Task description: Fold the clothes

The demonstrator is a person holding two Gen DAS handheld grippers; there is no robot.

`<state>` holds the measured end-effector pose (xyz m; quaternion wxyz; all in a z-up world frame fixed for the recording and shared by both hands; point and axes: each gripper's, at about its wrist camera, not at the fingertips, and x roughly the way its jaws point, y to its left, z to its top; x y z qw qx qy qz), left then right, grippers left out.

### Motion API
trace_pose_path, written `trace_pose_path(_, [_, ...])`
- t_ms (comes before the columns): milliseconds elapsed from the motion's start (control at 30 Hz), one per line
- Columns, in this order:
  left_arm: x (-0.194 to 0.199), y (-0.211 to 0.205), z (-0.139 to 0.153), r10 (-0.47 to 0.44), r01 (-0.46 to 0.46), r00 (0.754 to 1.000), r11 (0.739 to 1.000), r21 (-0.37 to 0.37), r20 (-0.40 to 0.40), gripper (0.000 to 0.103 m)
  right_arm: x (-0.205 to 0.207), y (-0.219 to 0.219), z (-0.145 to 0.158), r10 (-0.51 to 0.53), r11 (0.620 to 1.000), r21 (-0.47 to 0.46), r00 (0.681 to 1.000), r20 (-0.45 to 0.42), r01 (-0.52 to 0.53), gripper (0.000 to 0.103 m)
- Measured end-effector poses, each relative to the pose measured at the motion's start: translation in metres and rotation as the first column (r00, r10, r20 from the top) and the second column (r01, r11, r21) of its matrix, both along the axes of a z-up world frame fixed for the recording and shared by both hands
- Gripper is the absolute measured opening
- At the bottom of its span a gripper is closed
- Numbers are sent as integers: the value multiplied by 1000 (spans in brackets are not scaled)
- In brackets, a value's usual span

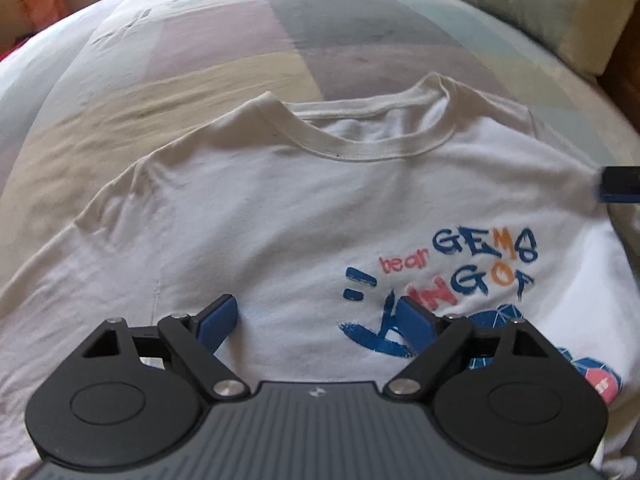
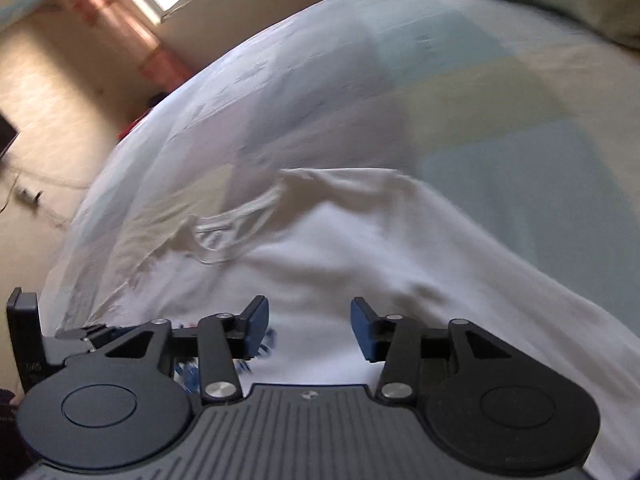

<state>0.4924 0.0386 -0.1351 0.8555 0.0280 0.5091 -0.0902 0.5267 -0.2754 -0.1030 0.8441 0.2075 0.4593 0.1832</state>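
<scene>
A white T-shirt with a blue, red and orange print lies face up on the bed, collar away from me. My left gripper hovers open over the shirt's chest, nothing between its blue pads. A blue fingertip of the other gripper shows at the right edge by the shirt's shoulder. In the blurred right wrist view, my right gripper is open above the same T-shirt, near its right shoulder and sleeve, holding nothing. The left gripper's body appears at the left edge.
The bed is covered by a pastel patchwork sheet. A pillow lies at the far right corner. Beyond the bed's left side are a tiled floor with cables and a curtain under a window.
</scene>
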Motion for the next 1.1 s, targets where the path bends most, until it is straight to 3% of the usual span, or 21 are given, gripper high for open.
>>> trace_pose_path(100, [0, 1, 1, 2, -2, 1000, 1000, 16, -8, 87, 10, 12, -25, -3, 1000, -22, 995, -104, 1, 55])
trace_pose_path(267, [0, 1, 10, 7, -7, 1000, 1000, 8, -18, 85, -26, -13, -12, -17, 998, 63, 992, -122, 24, 57])
trace_pose_path(367, [1, -9, 18, -14, 14, 1000, 1000, -7, -8, 85, -49, -30, 5, -6, 999, 47, 995, -95, 10, 59])
trace_pose_path(500, [6, -35, 27, -87, 87, 996, 996, -6, 17, 86, -59, -64, 15, -62, 995, -86, 997, -55, 58, 61])
trace_pose_path(567, [9, -52, 29, -128, 128, 991, 992, -4, 30, 86, -59, -82, 16, -98, 981, -170, 995, -29, 92, 68])
trace_pose_path(633, [11, -68, 30, -163, 163, 986, 987, -6, 37, 86, -59, -101, 18, -132, 959, -252, 991, 0, 128, 76])
trace_pose_path(767, [13, -93, 29, -209, 209, 977, 978, -9, 32, 86, -58, -137, 18, -186, 895, -403, 981, 57, 193, 78])
trace_pose_path(867, [11, -105, 29, -241, 241, 970, 971, -5, 29, 86, -53, -150, 8, -188, 869, -455, 981, 55, 193, 75])
trace_pose_path(967, [9, -112, 26, -258, 258, 966, 966, 7, 18, 86, -61, -157, 2, -161, 886, -436, 986, 36, 160, 72])
trace_pose_path(1000, [9, -113, 25, -258, 258, 966, 966, 11, 12, 86, -65, -158, -2, -148, 891, -430, 989, 25, 144, 68])
trace_pose_path(1067, [9, -116, 23, -257, 257, 966, 966, 15, 4, 86, -70, -156, -11, -104, 886, -454, 995, -3, 92, 46])
trace_pose_path(1100, [10, -116, 23, -256, 256, 967, 967, 16, 2, 86, -72, -153, -14, -79, 875, -480, 997, 0, 69, 45])
